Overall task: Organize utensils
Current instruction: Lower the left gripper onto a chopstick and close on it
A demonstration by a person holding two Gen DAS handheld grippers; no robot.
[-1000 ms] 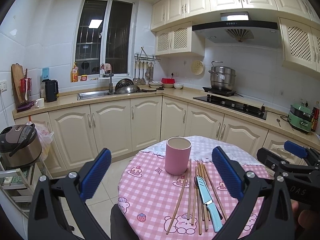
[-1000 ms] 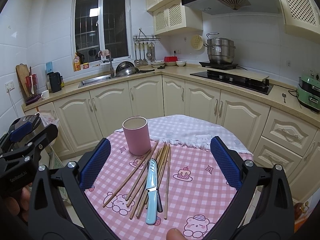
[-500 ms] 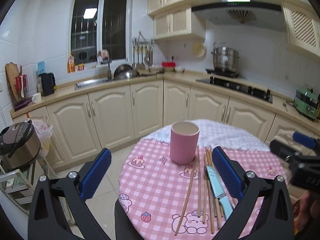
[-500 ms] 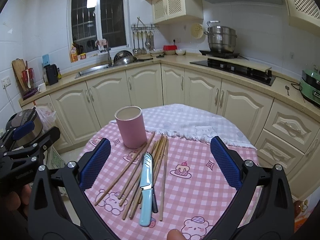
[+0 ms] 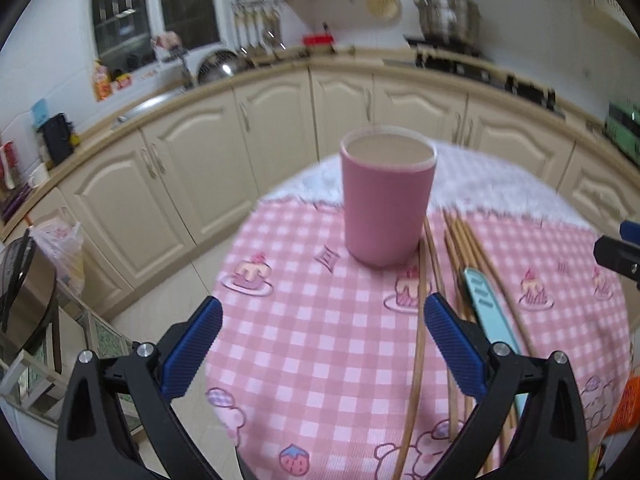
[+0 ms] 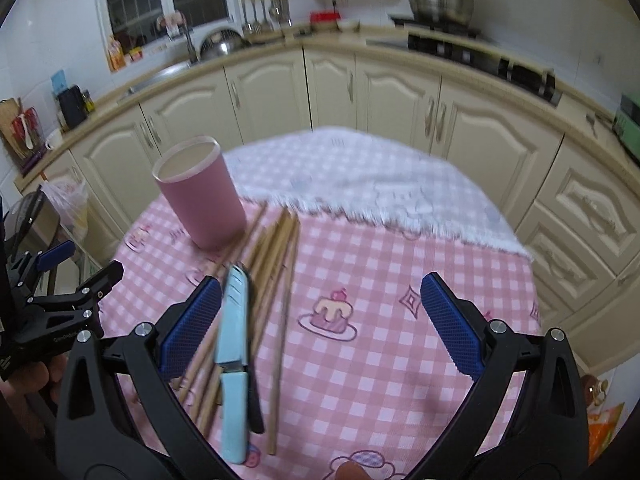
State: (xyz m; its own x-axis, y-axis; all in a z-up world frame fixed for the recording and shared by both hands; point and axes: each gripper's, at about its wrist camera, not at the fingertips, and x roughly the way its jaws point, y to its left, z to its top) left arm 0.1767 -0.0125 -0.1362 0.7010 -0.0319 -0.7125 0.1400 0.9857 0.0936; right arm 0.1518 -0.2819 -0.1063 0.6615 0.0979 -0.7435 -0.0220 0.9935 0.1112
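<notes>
A pink cup [image 5: 386,200] stands upright and empty on the round table with a pink checked cloth [image 5: 320,320]; it also shows in the right wrist view [image 6: 200,196]. Several wooden chopsticks [image 6: 276,264] lie beside it, with a light blue sheathed knife [image 6: 233,344] and a dark utensil [image 6: 254,392] among them. The chopsticks [image 5: 418,340] and knife [image 5: 486,308] show in the left wrist view too. My left gripper [image 5: 322,348] is open and empty, in front of the cup. My right gripper [image 6: 320,320] is open and empty above the cloth, right of the knife.
A white towel [image 6: 360,184] covers the table's far part. Cream kitchen cabinets [image 6: 360,96] and a countertop run behind. A rice cooker [image 5: 20,292] on a rack stands left of the table. The left gripper [image 6: 60,312] shows at the right wrist view's left edge.
Both grippers have moved forward and down toward the table. The cup and utensils now look larger and closer. Nothing on the table has moved.
</notes>
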